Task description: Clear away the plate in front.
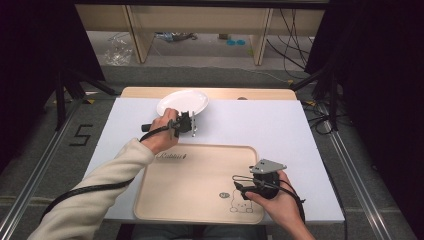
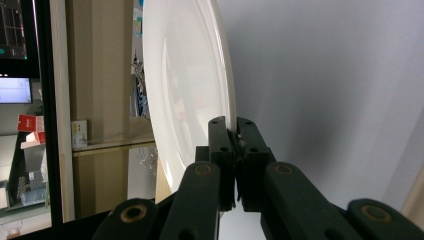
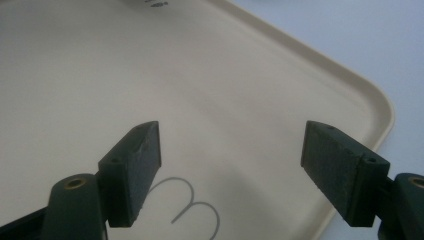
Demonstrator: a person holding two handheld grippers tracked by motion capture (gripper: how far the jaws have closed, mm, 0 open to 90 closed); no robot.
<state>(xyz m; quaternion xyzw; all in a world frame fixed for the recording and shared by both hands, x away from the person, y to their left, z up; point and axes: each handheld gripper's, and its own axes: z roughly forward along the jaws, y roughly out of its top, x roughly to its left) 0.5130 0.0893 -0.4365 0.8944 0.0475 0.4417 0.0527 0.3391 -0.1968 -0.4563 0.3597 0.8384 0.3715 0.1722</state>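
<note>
Right gripper nearest, resting over the near right corner of the beige tray, jaws spread wide with nothing between them; the right gripper view shows bare tray floor and part of a printed line drawing between the pads. Tray sits on the white mat, empty. Farther off, left gripper clamped tight on the near rim of the white plate, which lies at the mat's far edge just beyond the tray; left gripper view shows the rim pinched between the jaws. Risk, as judged: grip is narrow, at one edge only, so a lift could let the plate pivot, slip from the pads, or catch the tray wall on the way in.
</note>
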